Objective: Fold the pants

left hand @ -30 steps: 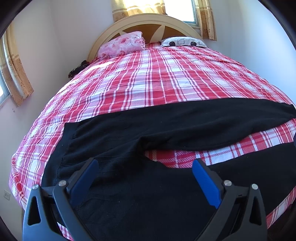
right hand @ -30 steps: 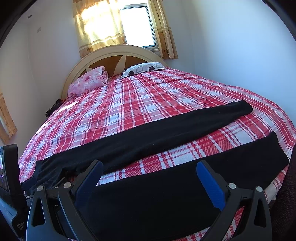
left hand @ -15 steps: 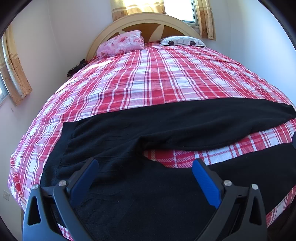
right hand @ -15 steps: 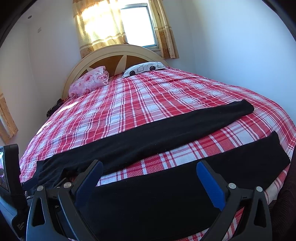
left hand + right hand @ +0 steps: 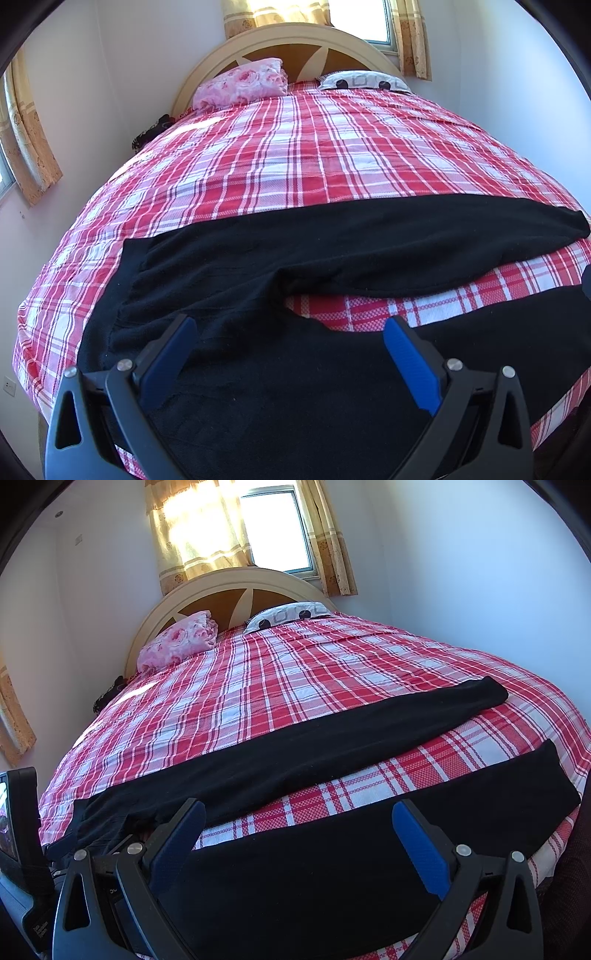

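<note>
The black pants (image 5: 332,251) lie flat on the bed (image 5: 295,147), near leg cut off at 6 o'clock. Left gripper (image 5: 288,354) and right gripper (image 5: 295,834) are spread wide, holding nothing.

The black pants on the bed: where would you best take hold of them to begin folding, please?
Probably the near leg of the black pants, along its front edge, coming from the foot of the bed. It lies flat, parted from the far leg, right under the open right gripper.

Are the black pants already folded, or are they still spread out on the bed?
Spread out. The black pants lie flat, with the two legs apart and a strip of the plaid bedspread showing between them.
</note>
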### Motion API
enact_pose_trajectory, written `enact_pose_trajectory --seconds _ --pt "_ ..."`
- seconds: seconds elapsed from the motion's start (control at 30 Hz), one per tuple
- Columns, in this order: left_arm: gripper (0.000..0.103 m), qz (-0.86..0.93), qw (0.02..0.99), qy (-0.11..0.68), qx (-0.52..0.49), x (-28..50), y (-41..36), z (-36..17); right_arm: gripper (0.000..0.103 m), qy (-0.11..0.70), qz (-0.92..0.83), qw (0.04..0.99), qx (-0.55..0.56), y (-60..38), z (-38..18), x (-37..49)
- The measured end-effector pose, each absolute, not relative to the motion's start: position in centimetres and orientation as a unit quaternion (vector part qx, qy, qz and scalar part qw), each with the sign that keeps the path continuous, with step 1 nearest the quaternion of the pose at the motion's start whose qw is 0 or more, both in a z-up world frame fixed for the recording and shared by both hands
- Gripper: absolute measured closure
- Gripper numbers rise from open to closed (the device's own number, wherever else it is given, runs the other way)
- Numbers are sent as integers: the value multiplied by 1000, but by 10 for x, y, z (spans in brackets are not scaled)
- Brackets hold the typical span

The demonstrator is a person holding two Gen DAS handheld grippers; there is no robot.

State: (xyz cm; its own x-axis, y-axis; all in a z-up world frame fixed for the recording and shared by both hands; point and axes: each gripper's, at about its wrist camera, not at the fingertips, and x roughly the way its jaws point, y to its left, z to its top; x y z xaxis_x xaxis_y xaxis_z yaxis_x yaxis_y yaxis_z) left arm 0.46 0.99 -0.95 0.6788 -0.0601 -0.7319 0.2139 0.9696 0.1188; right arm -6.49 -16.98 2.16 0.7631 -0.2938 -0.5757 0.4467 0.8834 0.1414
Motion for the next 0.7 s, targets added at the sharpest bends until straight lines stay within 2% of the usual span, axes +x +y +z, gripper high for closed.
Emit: enact_pose_trajectory --seconds 0.7 --pt "0 -72 907 405 92 16 19 -13 1 291 -191 929 128 -168 19 -56"
